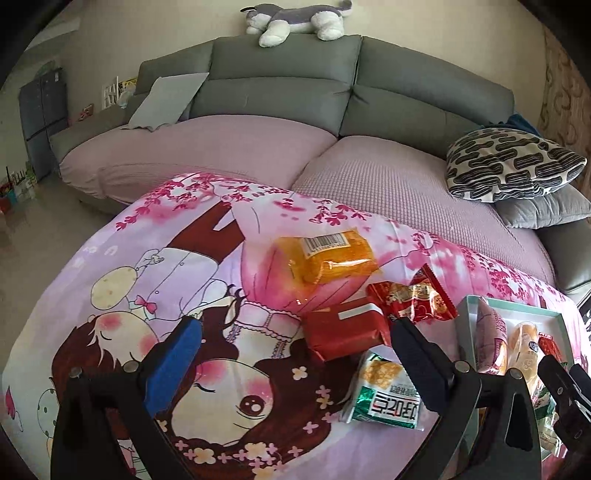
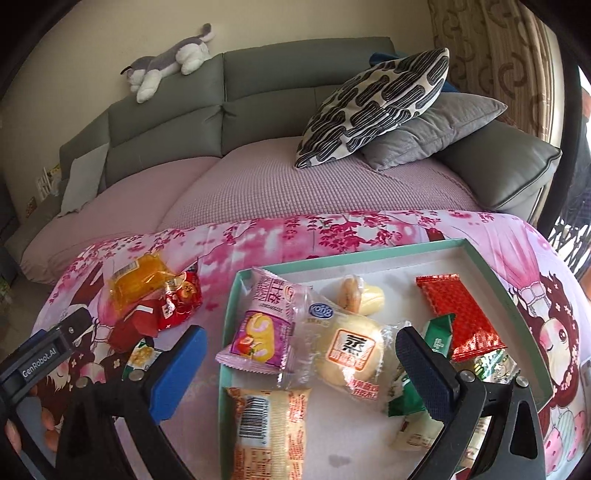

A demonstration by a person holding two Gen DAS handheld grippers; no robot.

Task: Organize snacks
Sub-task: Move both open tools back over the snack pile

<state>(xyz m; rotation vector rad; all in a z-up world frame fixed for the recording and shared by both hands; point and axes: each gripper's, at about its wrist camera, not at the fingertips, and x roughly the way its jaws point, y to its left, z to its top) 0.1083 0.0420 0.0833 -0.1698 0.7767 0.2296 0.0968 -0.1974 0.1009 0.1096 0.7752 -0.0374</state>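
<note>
Here, left gripper [image 1: 295,363] fingers spread above red packet [image 1: 341,330]; right gripper [image 2: 301,363] fingers spread over tray [image 2: 231,314].

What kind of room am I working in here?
Most likely a home living room. A grey sectional sofa with throw pillows and a plush dog on its backrest sits behind a table under a cartoon-print cloth, where snacks and a teal tray are laid out.
</note>
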